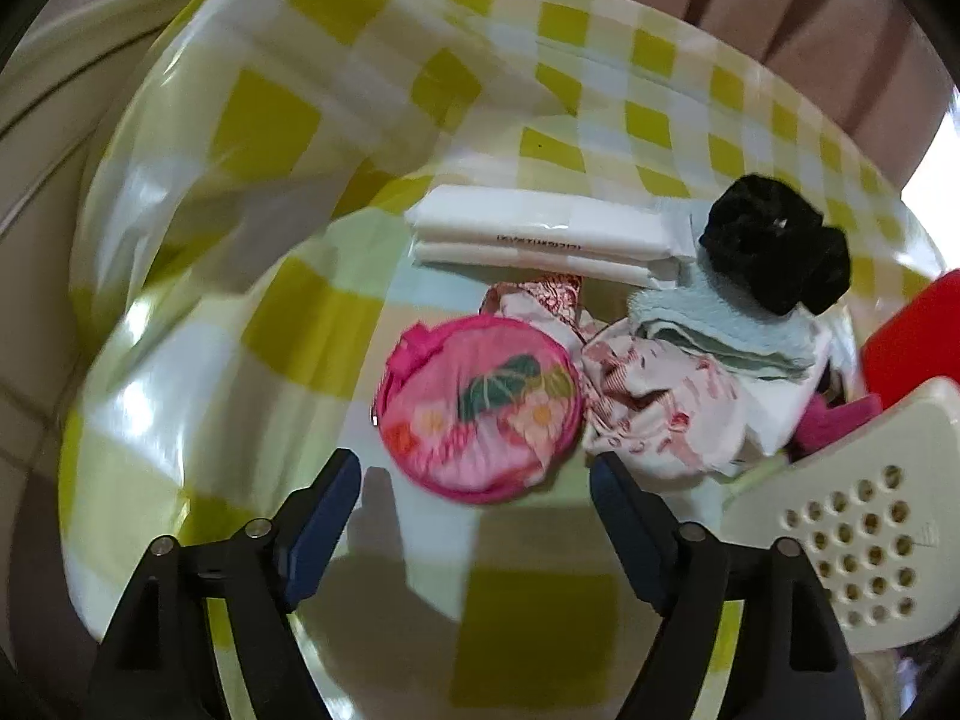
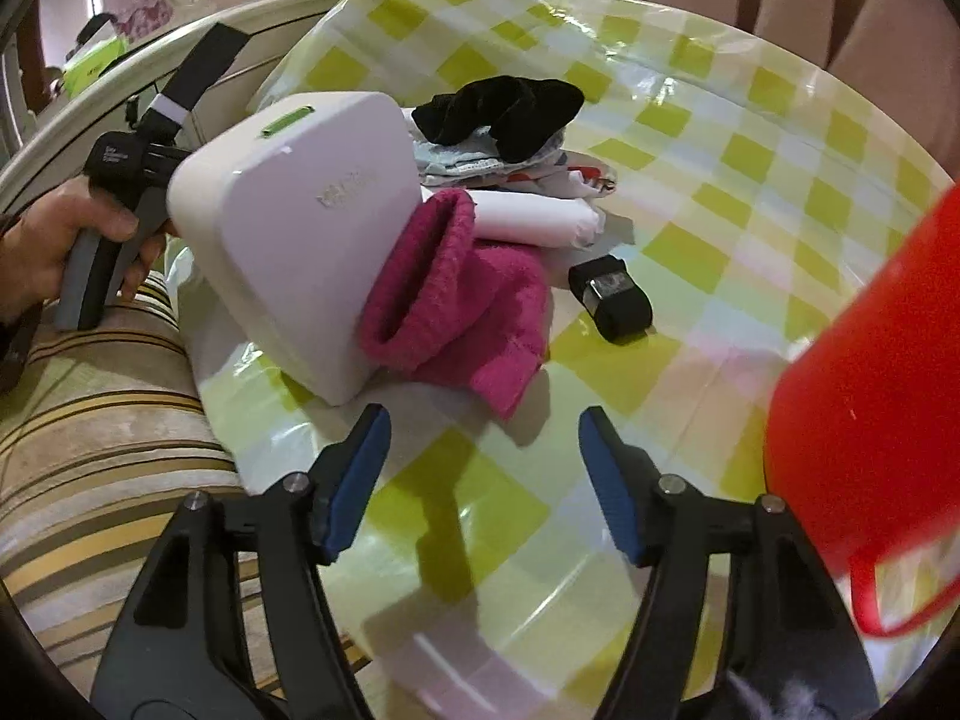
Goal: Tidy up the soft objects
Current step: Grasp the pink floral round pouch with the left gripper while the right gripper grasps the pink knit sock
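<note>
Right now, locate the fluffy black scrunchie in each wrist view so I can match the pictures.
Left wrist view: the fluffy black scrunchie sits right of centre, atop a folded pale blue towel.
Right wrist view: the scrunchie lies upper centre, on the cloth pile behind the white plastic box.
Shared landmark: the magenta knitted cloth, also seen at.

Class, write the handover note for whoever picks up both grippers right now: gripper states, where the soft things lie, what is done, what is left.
Left gripper: open, empty, hovering just short of the round pink pouch.
Right gripper: open, empty, facing the magenta towel.
Soft things sit in a loose heap on the checked tablecloth: black scrunchie on a folded blue cloth, a floral cloth, white packets behind. The towel leans on a white box; a black strap lies apart. A red container stands at the right.
Done: nothing visibly sorted.
Left: everything; the pouch looks like the likely first pick.
</note>
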A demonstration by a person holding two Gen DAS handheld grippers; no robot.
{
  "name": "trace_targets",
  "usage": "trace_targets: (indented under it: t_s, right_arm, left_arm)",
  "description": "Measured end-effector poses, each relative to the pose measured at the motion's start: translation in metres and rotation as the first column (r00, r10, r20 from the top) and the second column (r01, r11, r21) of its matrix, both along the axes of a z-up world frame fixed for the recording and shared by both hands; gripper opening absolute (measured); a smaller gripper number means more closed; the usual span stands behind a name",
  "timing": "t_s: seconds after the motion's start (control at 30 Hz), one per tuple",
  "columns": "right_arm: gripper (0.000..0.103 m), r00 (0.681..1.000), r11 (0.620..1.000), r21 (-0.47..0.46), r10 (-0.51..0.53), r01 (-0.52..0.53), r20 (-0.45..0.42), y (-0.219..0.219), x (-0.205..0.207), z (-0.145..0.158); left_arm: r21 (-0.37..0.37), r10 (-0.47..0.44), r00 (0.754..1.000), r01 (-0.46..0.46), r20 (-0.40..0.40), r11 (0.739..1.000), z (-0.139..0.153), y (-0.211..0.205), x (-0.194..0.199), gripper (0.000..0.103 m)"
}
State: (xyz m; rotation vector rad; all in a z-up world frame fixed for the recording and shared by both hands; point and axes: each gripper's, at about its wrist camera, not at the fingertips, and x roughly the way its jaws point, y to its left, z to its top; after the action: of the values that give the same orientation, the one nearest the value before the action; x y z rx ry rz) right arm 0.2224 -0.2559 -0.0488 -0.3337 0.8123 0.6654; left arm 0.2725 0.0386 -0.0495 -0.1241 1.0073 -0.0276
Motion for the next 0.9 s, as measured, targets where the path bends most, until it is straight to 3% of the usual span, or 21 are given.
trace_targets:
  t_s: [0.37, 0.5, 0.57, 0.63, 0.73, 0.9]
  right_arm:
    - [0.072, 0.993, 0.992, -0.044, 0.12, -0.119, 0.012, 0.022, 0.028, -0.015]
    - [0.07, 0.989, 0.987, -0.062, 0.147, -0.145, 0.018, 0.029, 0.031, -0.021]
    - [0.061, 0.987, 0.986, -0.046, 0.159, -0.158, 0.007, 0.03, 0.031, -0.021]
    - [0.036, 0.987, 0.986, -0.047, 0.16, -0.16, 0.015, 0.032, 0.03, -0.021]
    - [0.019, 0.988, 0.987, -0.04, 0.156, -0.156, 0.014, 0.033, 0.028, -0.021]
    - [0.011, 0.993, 0.993, -0.016, 0.116, -0.116, 0.004, 0.029, 0.024, -0.019]
  left_arm:
    - [0.056, -0.031, 0.999, 0.031, 0.015, 0.998, -0.012, 0.001, 0.019, 0.081]
    - [0.056, -0.051, 0.998, 0.049, 0.034, 0.997, -0.011, 0.0, 0.019, 0.073]
    - [0.049, -0.06, 0.997, 0.058, 0.04, 0.997, -0.011, -0.001, 0.019, 0.072]
    - [0.038, -0.064, 0.997, 0.063, 0.044, 0.997, -0.01, 0.0, 0.017, 0.071]
    - [0.024, -0.065, 0.997, 0.064, 0.052, 0.998, -0.009, 0.0, 0.015, 0.071]
    - [0.008, -0.053, 0.996, 0.053, 0.065, 0.999, -0.005, 0.002, 0.011, 0.07]
